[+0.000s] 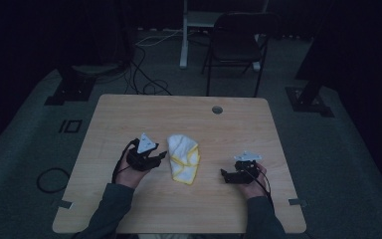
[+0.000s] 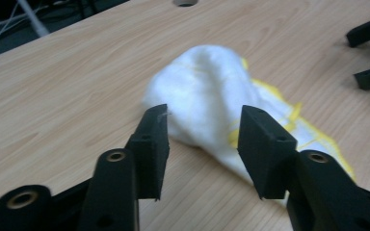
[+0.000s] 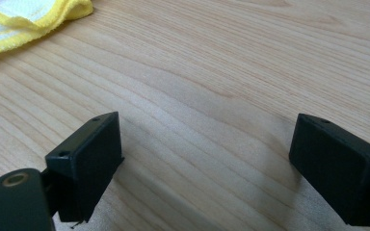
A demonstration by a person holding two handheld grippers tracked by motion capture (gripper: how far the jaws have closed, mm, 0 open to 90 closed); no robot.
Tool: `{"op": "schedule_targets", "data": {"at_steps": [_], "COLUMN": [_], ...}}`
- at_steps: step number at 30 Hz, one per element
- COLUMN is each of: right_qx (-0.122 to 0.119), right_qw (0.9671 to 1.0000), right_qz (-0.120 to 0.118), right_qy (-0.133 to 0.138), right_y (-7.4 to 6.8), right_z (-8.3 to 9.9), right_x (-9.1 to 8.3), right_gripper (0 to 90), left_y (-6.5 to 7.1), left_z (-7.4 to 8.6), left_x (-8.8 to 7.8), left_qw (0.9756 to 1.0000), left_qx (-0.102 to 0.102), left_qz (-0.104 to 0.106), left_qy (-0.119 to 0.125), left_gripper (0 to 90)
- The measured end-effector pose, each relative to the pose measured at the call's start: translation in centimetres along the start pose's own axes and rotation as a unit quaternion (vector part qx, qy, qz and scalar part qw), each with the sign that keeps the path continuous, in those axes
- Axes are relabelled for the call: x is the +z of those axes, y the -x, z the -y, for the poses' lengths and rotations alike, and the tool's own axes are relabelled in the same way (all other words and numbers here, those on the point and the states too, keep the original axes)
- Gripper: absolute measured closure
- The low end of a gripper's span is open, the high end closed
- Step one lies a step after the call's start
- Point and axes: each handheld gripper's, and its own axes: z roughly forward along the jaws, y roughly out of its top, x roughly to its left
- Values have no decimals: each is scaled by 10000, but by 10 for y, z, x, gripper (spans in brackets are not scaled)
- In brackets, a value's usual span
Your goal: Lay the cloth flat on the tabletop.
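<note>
One white cloth [image 1: 183, 158] with yellow edging lies crumpled mid-desk [image 1: 189, 109], between both tools. Left tool [image 2: 203, 144] sits just short of it, jaws apart and empty. Right tool [image 3: 207, 168] gapes wide over bare wood, holding nothing.

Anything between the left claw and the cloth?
Nothing visible. The left claw stands open right beside the cloth, with bare table around it. The right claw sits open on the cloth's other side, well apart.
</note>
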Motion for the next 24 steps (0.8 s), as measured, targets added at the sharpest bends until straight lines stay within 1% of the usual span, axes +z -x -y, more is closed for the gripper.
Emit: {"op": "schedule_targets", "data": {"at_steps": [2, 6, 8, 10, 11, 12, 16, 20, 22, 24], "right_qx": [-1, 1, 3, 1, 3, 7, 8, 6, 6, 6], "right_qw": [10000, 10000, 10000, 10000, 10000, 10000, 10000, 10000, 10000, 10000], "right_qz": [0, 1, 1, 1, 1, 0, 0, 0, 0, 0], "right_qy": [0, 1, 1, 1, 2, 2, 2, 3, 2, 3], "right_y": [0, 0, 0, 0, 0, 0, 0, 0, 0, 0], "right_z": [0, 0, 0, 0, 0, 0, 0, 0, 0, 0], "right_x": [0, 0, 0, 0, 0, 0, 0, 0, 0, 0], "right_gripper": [111, 111, 111, 111, 111, 111, 111, 111, 111, 111], "left_y": [4, 10, 13, 15, 19, 21, 27, 33, 37, 40], "left_z": [-4, -9, -12, -13, -15, -16, -17, -18, -18, -19], "left_x": [3, 8, 11, 13, 16, 18, 24, 31, 35, 39], "left_qw": [9999, 9996, 9993, 9992, 9987, 9984, 9975, 9958, 9950, 9939], "left_qx": [74, 202, 291, 311, 403, 449, 492, 618, 663, 744], "left_qz": [87, 193, 224, 238, 311, 349, 506, 662, 726, 787], "left_qy": [31, 18, -17, -18, -43, -49, -71, -144, -182, -208], "left_gripper": [595, 613, 617, 620, 620, 630, 678, 754, 757, 726]}}
